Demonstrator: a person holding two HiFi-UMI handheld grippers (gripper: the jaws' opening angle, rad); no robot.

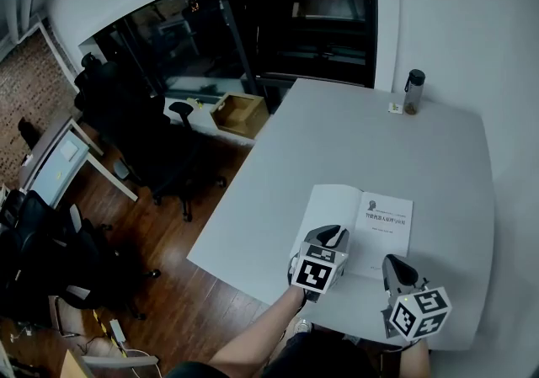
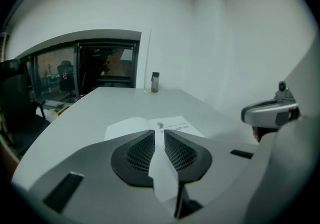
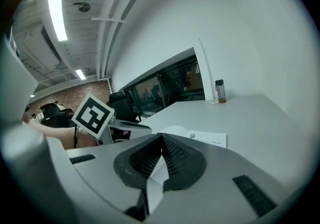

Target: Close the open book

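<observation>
Open book (image 1: 364, 225) lying flat on the pale desk (image 1: 354, 141), lower right of frame, our left tool (image 1: 331, 238) closed at its lower left edge, our right tool (image 1: 394, 266) closed over its lower right, bottle (image 1: 413, 92) upper right.

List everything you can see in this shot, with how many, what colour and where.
table: one, pale grey, centre and right
book: one, white pages, open near the table's front edge
bottle: one, dark, far right corner of the table
box: one, brown, just past the table's far left corner
chairs: several, black, left of the table
desk: one, pale top, far left
floor: brown wood, left and below
forearm: one, bare, bottom centre
left gripper: one, grey, shut, over the book's near left edge
right gripper: one, grey, shut, at the table's front edge
</observation>
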